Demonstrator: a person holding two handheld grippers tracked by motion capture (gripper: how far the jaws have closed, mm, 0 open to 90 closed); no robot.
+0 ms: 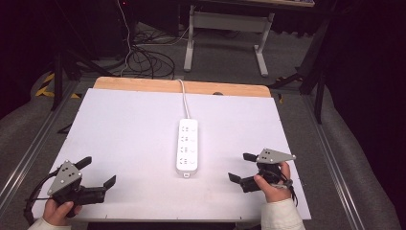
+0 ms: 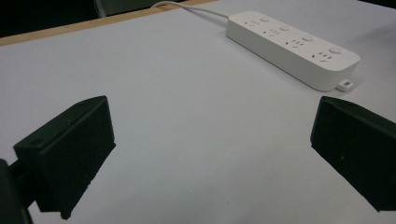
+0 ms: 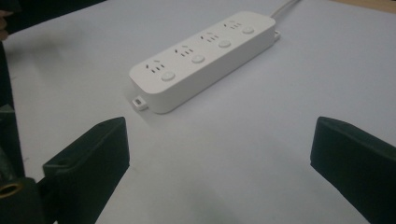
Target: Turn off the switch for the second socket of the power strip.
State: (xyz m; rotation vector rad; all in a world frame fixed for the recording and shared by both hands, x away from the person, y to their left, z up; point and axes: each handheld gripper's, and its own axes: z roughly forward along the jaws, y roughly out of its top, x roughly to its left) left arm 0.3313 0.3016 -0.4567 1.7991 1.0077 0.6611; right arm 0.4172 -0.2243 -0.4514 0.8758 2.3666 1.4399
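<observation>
A white power strip (image 1: 187, 147) with several sockets and round buttons lies lengthwise in the middle of the white table (image 1: 119, 134). Its white cable (image 1: 184, 98) runs off the far edge. My left gripper (image 1: 99, 171) rests open near the front left corner, jaws wide apart with nothing between them. My right gripper (image 1: 241, 167) is open at the front right, also holding nothing. In the left gripper view the strip (image 2: 293, 47) lies ahead to the right. The right gripper view has the strip (image 3: 203, 58) ahead and left of centre, with a small tab at its near end.
A wooden strip (image 1: 182, 87) borders the table's far edge. Behind it a white desk frame (image 1: 225, 33) stands on grey carpet beside tangled cables (image 1: 143, 60). Metal rails (image 1: 24, 158) run along both sides of the table.
</observation>
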